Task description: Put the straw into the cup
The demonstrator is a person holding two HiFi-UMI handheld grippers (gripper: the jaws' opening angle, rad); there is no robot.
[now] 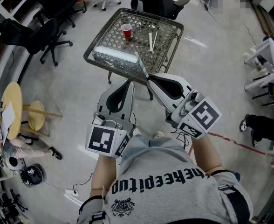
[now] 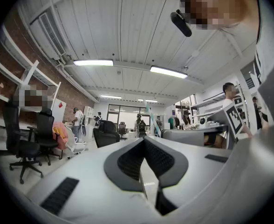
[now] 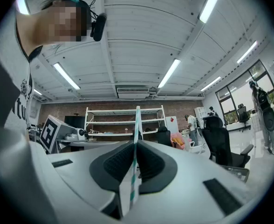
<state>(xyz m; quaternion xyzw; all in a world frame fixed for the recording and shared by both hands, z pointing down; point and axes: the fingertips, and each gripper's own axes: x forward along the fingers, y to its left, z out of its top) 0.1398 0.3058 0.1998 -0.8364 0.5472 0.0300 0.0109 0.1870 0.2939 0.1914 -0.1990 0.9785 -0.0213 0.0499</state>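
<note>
The right tongs (image 3: 136,144) are pinched shut on a straw (image 3: 137,122) in a white and green wrapper. The straw sticks out past the tips, toward the tabletop (image 1: 167,36). The left tongs (image 2: 144,140) are closed too, with nothing between them. The person holds both tongs close in front of the belly, side by side, over the floor. They point at the tabletop and tip up a little. A red cup (image 1: 126,31) stands upright on the tabletop, well apart from the held straw. I cannot tell if anything is in it. Two more straws (image 1: 152,40) lie near the cup.
</note>
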